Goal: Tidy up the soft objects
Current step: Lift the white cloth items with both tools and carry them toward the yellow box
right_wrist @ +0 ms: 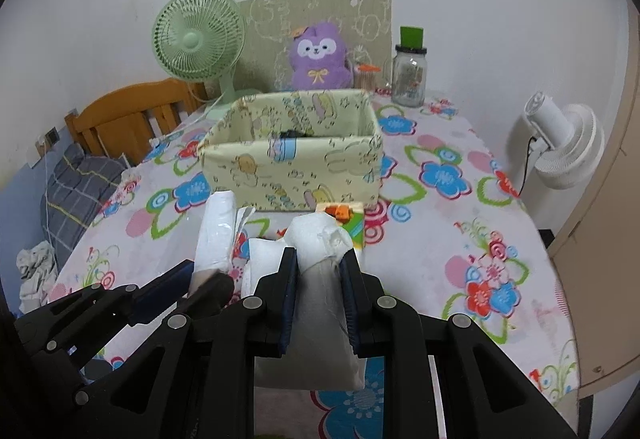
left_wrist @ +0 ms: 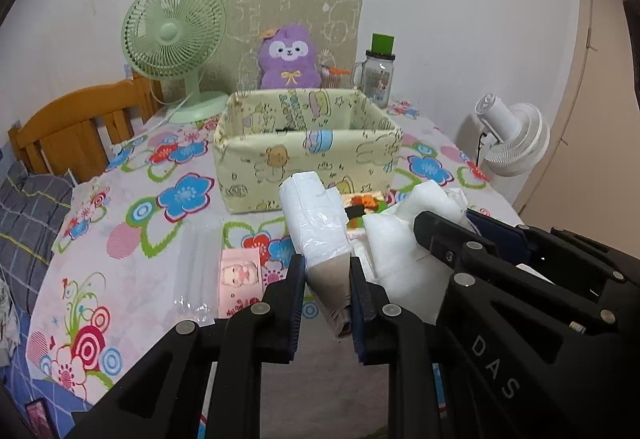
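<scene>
My left gripper (left_wrist: 327, 293) has its fingers clamped on a plastic-wrapped tissue pack (left_wrist: 316, 223), which sticks out ahead of the fingertips and tilts up toward the fabric box (left_wrist: 308, 155). The squeezed end between the pads looks greyish, and I cannot tell whether that is wrapping or shadow. Its lower tip runs under the right finger and is partly hidden.

My right gripper (right_wrist: 320, 289) is closed on a second white soft bundle (right_wrist: 320, 243); its crumpled top bulges above the fingertips, and a white body hangs below them, cut off by the finger frames. From the left wrist camera the right gripper (left_wrist: 448, 239) covers much of this bundle (left_wrist: 404, 239), so its full shape is unclear.

Just beyond the right fingertips, a small colourful packet (right_wrist: 348, 219) lies against the box's near wall, mostly hidden behind the bundle. The box stands ahead of both pairs of fingers, open-topped; something dark (right_wrist: 292, 134) shows inside, too small to identify.

Left of the left fingers a pink card (left_wrist: 240, 275) and a clear plastic sheet (left_wrist: 198, 263) lie on the floral tablecloth (left_wrist: 120, 223), the sheet hard to trace. Far beyond the box stand a purple plush (left_wrist: 289, 57), a green fan (left_wrist: 174, 35) and a glass jar (left_wrist: 378, 77).
</scene>
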Available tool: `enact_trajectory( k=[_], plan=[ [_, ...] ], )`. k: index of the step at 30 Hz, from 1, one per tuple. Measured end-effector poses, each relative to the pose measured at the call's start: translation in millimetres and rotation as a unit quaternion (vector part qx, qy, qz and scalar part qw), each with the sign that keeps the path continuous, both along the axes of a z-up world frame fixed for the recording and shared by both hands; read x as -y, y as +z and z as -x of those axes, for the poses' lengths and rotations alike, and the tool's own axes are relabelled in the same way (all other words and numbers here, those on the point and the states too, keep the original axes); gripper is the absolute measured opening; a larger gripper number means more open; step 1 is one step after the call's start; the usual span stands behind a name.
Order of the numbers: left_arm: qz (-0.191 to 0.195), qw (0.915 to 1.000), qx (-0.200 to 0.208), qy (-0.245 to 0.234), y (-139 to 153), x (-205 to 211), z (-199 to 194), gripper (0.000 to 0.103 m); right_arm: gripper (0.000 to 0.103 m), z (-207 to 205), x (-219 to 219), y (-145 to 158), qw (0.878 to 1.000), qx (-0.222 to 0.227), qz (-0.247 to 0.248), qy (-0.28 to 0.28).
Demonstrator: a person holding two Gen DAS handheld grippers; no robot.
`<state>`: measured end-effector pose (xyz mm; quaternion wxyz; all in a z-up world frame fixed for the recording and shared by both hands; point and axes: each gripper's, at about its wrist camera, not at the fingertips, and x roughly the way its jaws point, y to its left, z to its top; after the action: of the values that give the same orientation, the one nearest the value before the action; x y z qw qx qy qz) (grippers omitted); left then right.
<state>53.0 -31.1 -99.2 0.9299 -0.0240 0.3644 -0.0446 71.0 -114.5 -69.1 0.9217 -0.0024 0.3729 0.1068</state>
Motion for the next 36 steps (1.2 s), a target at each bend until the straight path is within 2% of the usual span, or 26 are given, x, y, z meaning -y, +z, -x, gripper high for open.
enact_trajectory(
  k=[13,36],
  plan=[
    [-0.008,0.9994,0.028,-0.017,42,15,6,0.019,0.024,2,10,39,1.000,0.027,0.003,-0.016],
    [-0.005,0.9988,0.045,-0.019,73,14,-15,0.019,0.024,-20,9,71,0.999,0.046,0.005,-0.018]
  ],
)
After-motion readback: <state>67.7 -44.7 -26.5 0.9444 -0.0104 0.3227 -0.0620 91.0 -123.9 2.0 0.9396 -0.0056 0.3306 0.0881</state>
